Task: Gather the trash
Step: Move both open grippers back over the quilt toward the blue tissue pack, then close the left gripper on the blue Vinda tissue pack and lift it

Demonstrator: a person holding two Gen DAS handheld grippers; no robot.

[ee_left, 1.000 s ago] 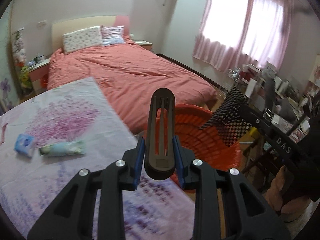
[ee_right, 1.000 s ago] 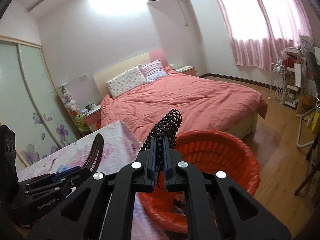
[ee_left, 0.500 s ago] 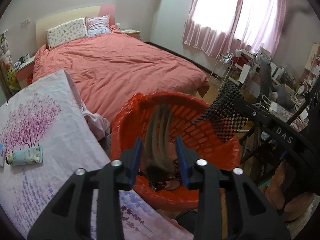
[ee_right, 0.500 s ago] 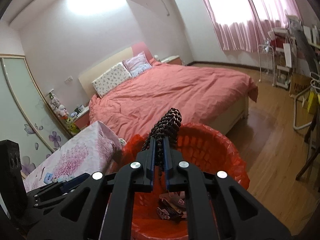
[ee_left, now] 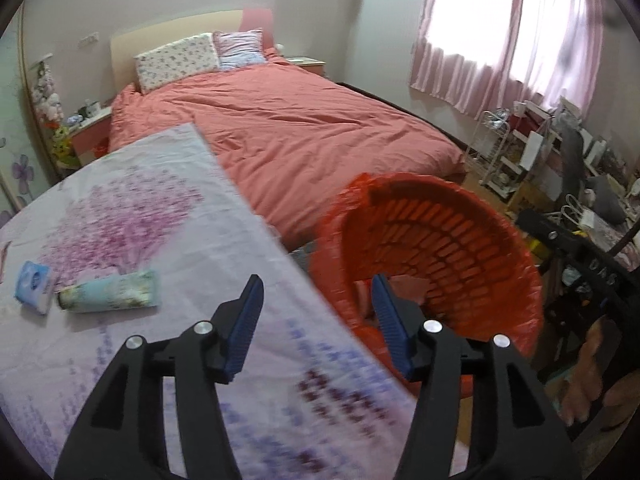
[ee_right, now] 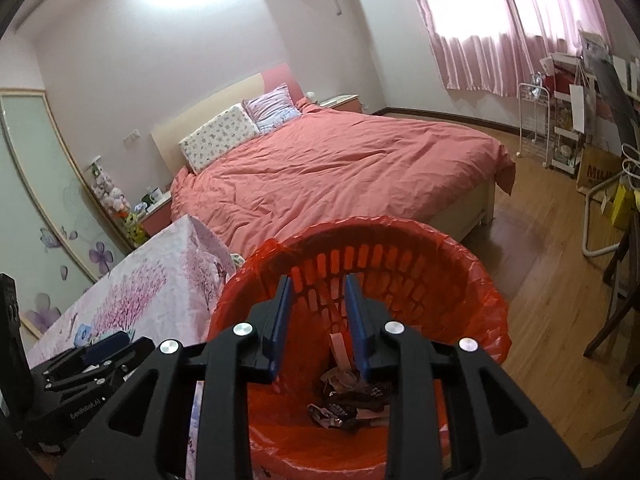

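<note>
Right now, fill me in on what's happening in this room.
A person is clearing trash off a table into an orange bin beside it. Both the left gripper and the right gripper have just been opening their jaws, with nothing between them. Wrappers lie in the bin. A tube and a tissue pack remain on the table.

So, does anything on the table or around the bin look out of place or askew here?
Nothing is spilled or damaged. A pale blue tube lies on its side beside a small blue tissue pack on the floral tablecloth, still uncollected. The red bin stands upright with wrappers inside.
</note>
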